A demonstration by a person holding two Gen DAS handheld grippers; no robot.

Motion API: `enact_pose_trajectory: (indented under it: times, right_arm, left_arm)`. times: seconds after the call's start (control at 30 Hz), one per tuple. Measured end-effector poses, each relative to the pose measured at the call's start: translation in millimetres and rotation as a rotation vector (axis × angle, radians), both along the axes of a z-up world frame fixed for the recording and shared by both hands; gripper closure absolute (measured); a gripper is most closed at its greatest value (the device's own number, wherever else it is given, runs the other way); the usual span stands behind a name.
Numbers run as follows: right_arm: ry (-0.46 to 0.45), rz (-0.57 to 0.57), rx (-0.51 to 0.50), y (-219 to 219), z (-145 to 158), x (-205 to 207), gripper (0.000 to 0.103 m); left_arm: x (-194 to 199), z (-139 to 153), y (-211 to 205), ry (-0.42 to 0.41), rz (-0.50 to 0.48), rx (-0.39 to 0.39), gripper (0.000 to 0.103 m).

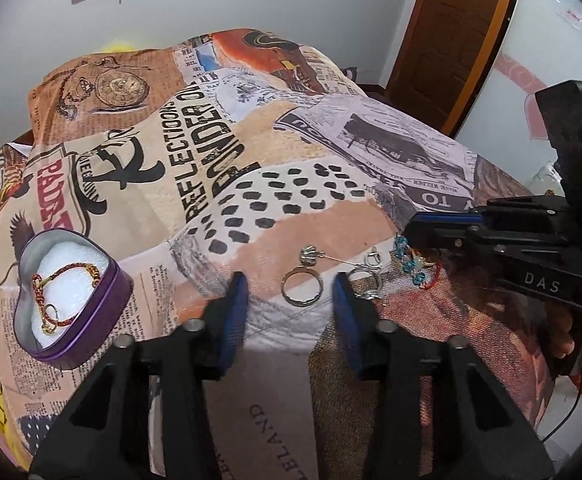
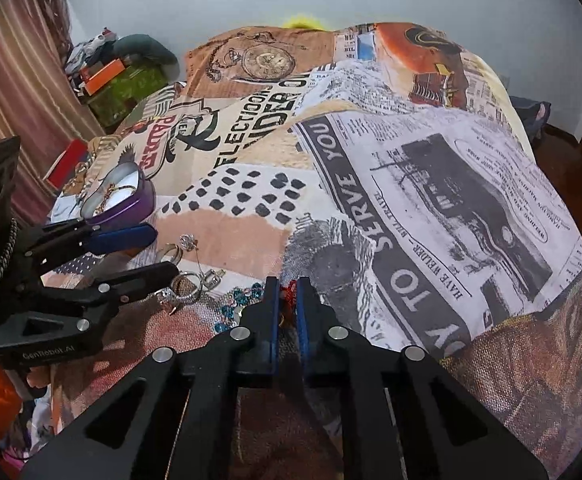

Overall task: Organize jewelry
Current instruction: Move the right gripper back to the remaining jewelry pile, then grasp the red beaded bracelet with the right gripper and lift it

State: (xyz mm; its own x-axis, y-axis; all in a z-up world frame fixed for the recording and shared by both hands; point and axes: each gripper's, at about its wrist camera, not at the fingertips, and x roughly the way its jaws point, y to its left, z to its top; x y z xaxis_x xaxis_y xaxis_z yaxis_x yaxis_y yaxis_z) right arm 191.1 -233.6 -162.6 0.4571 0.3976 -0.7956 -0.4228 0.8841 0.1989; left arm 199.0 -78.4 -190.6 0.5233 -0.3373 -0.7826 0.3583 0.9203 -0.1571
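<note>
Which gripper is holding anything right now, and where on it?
Right gripper is shut on the red-and-gold strand, pinched mid-length. Left gripper holds nothing; the silver ring lies untouched between its fingers.

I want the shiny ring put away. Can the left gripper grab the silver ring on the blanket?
Probably yes: the silver ring lies flat just ahead of the left gripper, whose jaws stand open, with nothing between them and it.

one heart tin (image 1: 91,332), one bracelet (image 1: 65,280) inside it, two rings (image 1: 302,286) (image 1: 365,276), two grippers (image 1: 289,292) (image 2: 289,298).
</note>
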Motion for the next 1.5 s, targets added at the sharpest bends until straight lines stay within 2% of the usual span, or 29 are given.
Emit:
enact_pose_trajectory:
  times: [0.07,0.17,0.27,0.47,0.63,0.67,0.73,0.77,0.8,0.97,1.03,1.13,1.17,1.2,1.5]
  right_arm:
    - [-0.006,-0.005,0.016,0,3,0,0.1]
    - [-0.028,-0.021,0.038,-3,11,-3,0.1]
    - [-0.056,-0.036,0.054,-7,22,-6,0.1]
    - [-0.117,-0.042,0.018,-5,41,-11,0.1]
    - [-0.09,-0.034,-0.015,0,36,-8,0.099]
    - [-0.069,-0.038,-0.036,4,33,-5,0.094]
    - [-0.053,-0.046,-0.063,7,27,-2,0.076]
    - [-0.053,-0.052,-0.064,8,25,-1,0.062]
    - [-0.049,-0.057,-0.063,8,23,1,0.057]
    - [0.04,-0.052,-0.05,9,6,13,0.057]
    - [0.058,-0.047,-0.051,10,0,13,0.06]
    - [0.037,-0.042,-0.059,9,0,11,0.075]
    - [0.038,-0.041,-0.051,8,2,11,0.09]
    - [0.048,-0.034,-0.033,6,3,12,0.097]
    - [0.026,-0.04,0.059,0,23,6,0.1]
  left_arm:
    - [0,0,0,0.003,-0.007,-0.011,0.076]
    - [2,-1,2,0.009,0.001,-0.034,0.082]
    - [4,-2,8,0.022,0.008,-0.069,0.082]
    - [-7,5,7,-0.004,0.025,-0.045,0.082]
    - [-18,13,9,-0.035,0.031,-0.014,0.082]
    - [-20,14,10,-0.039,0.031,-0.005,0.082]
    - [-22,16,11,-0.043,0.03,0.0,0.082]
    - [-23,16,12,-0.046,0.03,0.003,0.082]
    - [-24,17,13,-0.049,0.032,0.006,0.082]
    - [-24,19,18,-0.055,0.043,0.0,0.082]
    - [-25,19,20,-0.056,0.049,-0.004,0.082]
    - [-25,18,22,-0.054,0.058,-0.009,0.082]
    - [-24,17,23,-0.051,0.062,-0.01,0.082]
    - [-24,17,23,-0.049,0.064,-0.01,0.082]
    - [-31,25,27,-0.063,0.079,-0.014,0.082]
